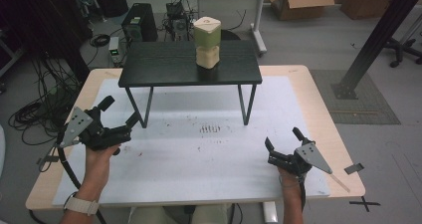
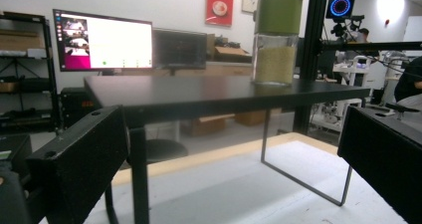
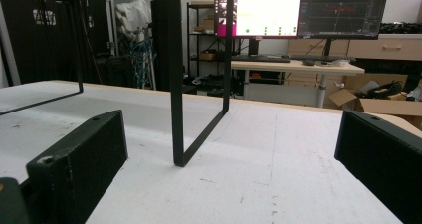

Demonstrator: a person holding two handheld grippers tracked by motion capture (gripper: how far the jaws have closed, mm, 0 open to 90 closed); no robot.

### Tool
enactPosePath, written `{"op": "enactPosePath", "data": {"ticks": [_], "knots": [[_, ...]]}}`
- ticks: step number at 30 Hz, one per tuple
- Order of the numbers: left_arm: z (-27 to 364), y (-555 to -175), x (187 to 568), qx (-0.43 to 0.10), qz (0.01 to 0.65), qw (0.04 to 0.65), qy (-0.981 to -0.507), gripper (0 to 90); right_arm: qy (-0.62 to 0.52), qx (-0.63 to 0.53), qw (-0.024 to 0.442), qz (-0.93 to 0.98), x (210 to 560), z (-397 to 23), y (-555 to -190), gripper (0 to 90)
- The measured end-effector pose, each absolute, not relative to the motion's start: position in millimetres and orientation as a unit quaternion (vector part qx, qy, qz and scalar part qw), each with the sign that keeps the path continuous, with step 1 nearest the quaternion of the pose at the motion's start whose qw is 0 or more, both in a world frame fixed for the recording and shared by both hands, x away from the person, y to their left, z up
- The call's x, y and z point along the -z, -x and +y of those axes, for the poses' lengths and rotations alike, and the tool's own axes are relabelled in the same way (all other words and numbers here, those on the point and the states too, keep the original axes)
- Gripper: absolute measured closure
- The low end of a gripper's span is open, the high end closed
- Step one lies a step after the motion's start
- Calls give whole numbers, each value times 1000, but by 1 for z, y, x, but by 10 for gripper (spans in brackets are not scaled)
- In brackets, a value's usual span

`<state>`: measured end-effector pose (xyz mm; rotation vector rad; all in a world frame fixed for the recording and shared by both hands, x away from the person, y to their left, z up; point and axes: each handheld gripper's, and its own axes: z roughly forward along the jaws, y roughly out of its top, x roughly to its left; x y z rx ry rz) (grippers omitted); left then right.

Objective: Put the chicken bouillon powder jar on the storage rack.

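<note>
Jar point(image 1: 207, 43) with a green lid and pale grain inside stands upright on the black shelf point(image 1: 189, 64), toward its right half, well apart from both grippers. Left gripper point(image 1: 119, 119) has its jaws spread wide with nothing between them, held low beside the shelf's left front leg; in the left gripper view its black fingers point(image 2: 79, 159) frame the shelf edge with the jar point(image 2: 276, 37) above and to the right. Right gripper point(image 1: 283, 142) is likewise spread wide and empty, near the table's point(image 1: 318, 104) right front, its fingers point(image 3: 79, 154) looking under the shelf at the right front leg point(image 3: 176, 84).

Judging from this, the step in hand is the reach for the jar. To do it well, either gripper should rise above the shelf top before moving in, so the jaws do not catch the shelf edge. Keep the wide opening, approach level, and close on the clear lower body rather than the lid, since the jar is tall and a high, off-centre grip could tip it. The white mat point(image 1: 199, 149) offers free room for setting down
</note>
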<state>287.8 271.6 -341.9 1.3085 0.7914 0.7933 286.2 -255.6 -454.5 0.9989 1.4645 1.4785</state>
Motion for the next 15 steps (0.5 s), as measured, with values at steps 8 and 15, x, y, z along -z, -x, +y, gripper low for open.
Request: {"op": "enactPosePath", "data": {"ticks": [8,15], "knots": [[281,-281,361,-361,360,634,-582,2,-395,-584,405,582,454,-255,-286,0],[290,-274,375,-365,371,630,-577,2,-396,-584,405,582,454,-255,-286,0]]}}
